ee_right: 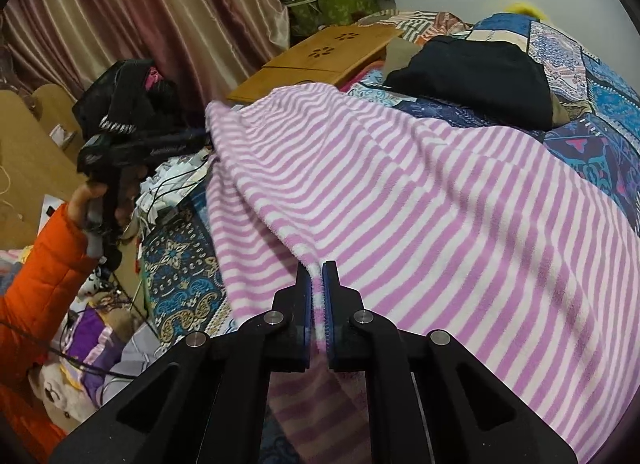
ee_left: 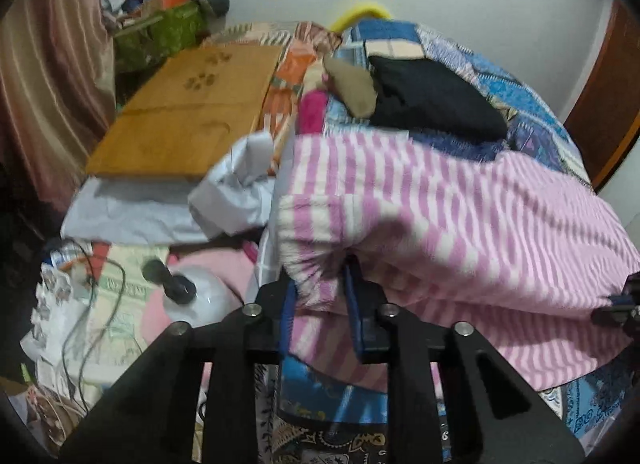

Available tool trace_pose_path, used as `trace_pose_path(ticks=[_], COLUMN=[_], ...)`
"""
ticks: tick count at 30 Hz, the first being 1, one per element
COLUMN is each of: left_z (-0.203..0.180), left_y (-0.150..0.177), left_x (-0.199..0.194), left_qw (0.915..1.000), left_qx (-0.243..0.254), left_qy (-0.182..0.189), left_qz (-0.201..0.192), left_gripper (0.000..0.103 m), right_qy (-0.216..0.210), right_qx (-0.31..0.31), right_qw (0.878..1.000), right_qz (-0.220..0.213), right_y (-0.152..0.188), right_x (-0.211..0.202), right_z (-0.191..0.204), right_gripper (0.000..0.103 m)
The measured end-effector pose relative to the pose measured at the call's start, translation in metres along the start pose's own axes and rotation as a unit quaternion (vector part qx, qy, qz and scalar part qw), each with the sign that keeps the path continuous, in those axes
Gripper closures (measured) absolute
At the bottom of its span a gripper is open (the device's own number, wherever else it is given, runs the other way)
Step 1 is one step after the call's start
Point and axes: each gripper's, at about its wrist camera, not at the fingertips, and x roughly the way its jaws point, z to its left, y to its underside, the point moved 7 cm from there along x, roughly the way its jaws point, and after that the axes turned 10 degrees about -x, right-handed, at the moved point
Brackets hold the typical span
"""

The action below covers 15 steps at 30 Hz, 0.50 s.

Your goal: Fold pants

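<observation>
The blue-padded fingers [ee_right: 331,304] of the right gripper [ee_right: 317,296] are pinched narrow on an edge of the pink-and-white striped fleece pants [ee_right: 420,204], a thin band of the fabric showing between the two pads. In the left wrist view the left gripper [ee_left: 320,304] has a bunched, gathered hem of the same pants pressed between its fingers, so both tools are holding cloth.

The pants lie across the blue patterned quilt [ee_right: 592,112] on the bed, lifted along the near side where the two grippers hold them, and stretched between the grips; the far part rests on the quilt close to a folded dark navy garment [ee_right: 472,76]. From the right wrist view the left gripper sits at the far left corner of the fabric, held by a hand in an orange padded sleeve [ee_right: 36,264].

Judging by the layers, the cloth seems doubled over once, with a second striped layer visible beneath the raised edge. The fold looks only partly done: the lifted edge is not yet laid down, the surface is rumpled, and any further folding into a compact stack remains. A light wooden lap tray [ee_left: 180,116] lies beside the pants, clear of them.
</observation>
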Motion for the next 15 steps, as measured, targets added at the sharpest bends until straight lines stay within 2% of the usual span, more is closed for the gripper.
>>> trace_pose_path(ticks=[4,7,11,15], left_z=[0.001,0.002,0.009,0.018], left_y=[-0.015,-0.014,0.005,0.029], left_x=[-0.023,-0.029,-0.020,-0.009], left_qw=[0.9995,0.9992,0.9996,0.9993], left_qx=[0.013,0.029,0.028,0.012], left_qy=[0.009,-0.003,-0.010,-0.014], left_qz=[-0.026,-0.027,0.002,0.033], left_gripper=[0.084,0.084,0.084,0.084], right_qy=[-0.012,-0.023,-0.057,-0.060], right_qx=[-0.006,-0.011,-0.005,-0.008], right_qw=[1.000,1.000,0.998,0.998], right_qz=[0.001,0.001,0.008,0.022], right_y=[0.003,0.003,0.007,0.015], right_x=[-0.002,-0.001,0.007,0.017], right_z=[0.010,0.020,0.033,0.042], right_gripper=[0.098,0.098,0.098,0.098])
